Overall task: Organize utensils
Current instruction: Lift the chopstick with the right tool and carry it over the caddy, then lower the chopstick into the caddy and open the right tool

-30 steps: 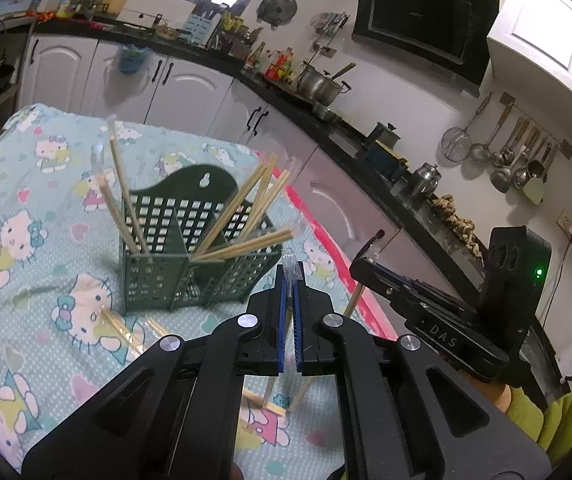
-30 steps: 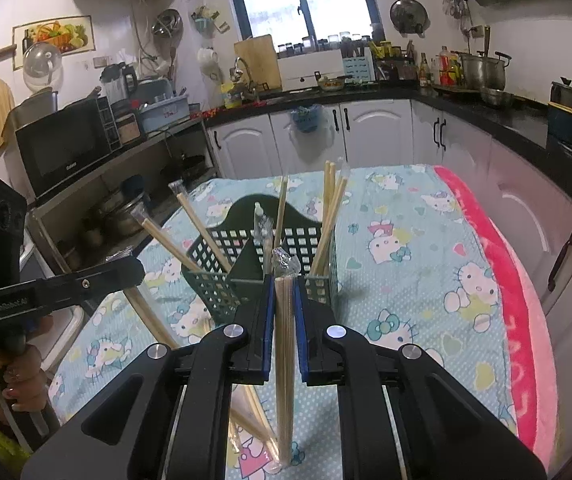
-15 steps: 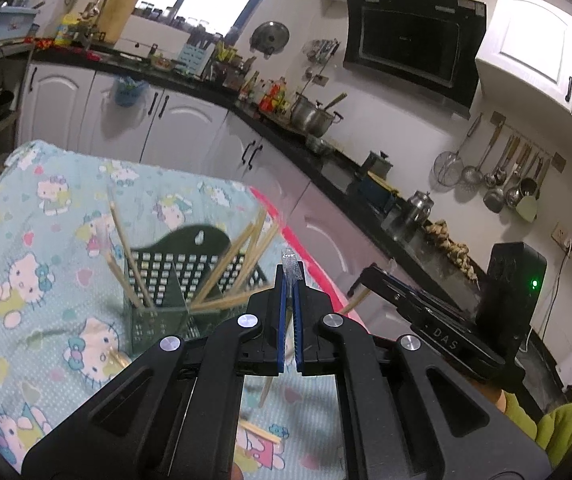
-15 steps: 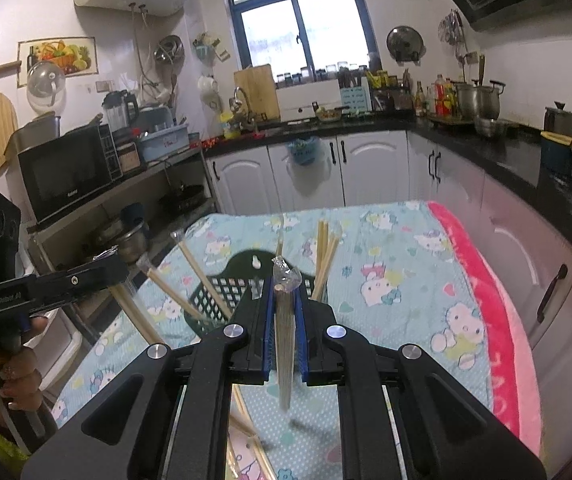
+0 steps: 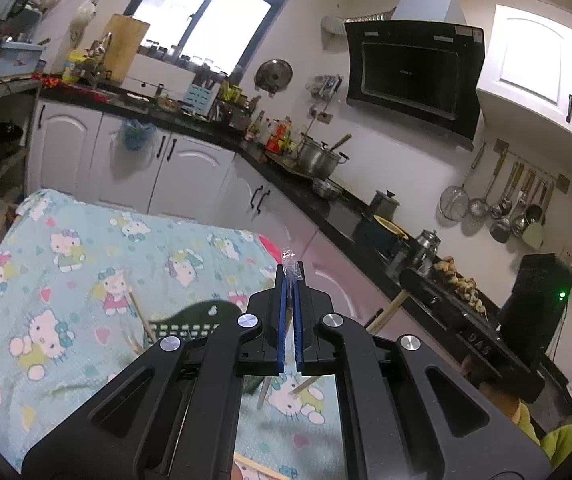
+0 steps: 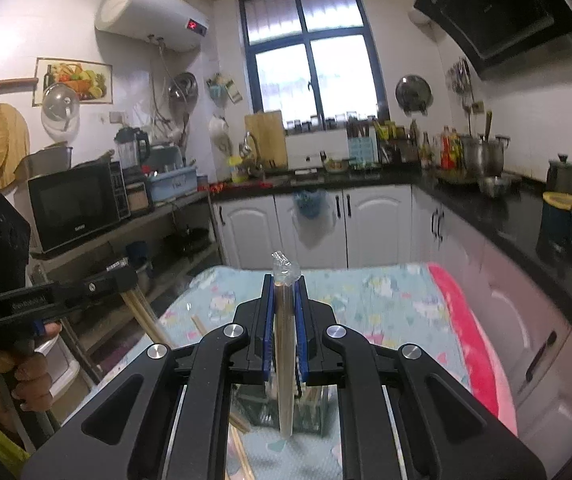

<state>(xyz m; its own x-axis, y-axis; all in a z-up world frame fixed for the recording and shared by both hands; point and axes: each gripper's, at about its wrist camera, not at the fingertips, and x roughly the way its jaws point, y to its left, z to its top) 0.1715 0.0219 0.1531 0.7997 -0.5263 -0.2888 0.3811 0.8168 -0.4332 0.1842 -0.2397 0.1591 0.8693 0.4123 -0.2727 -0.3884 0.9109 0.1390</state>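
Pale wooden chopsticks in clear plastic wrap [image 6: 284, 344] stand upright, clamped between the right gripper's [image 6: 284, 284] blue pads, wrapper tip poking above.

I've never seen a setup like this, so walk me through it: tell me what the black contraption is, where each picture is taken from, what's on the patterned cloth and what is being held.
There is no robot here: a person holds a black two-finger gripper in each hand, and a wide-angle camera on each one looks forward along its fingers.

The left view shows the left gripper up close, shut on the clear plastic tip of a wrapped pair of chopsticks. The other tool at its right edge is the right gripper.

In the right view, the right gripper is shut on another wrapped pair of chopsticks that hangs below it.

Below lies a table with a cartoon-cat cloth. On it stands a green slotted utensil basket with chopsticks in it.
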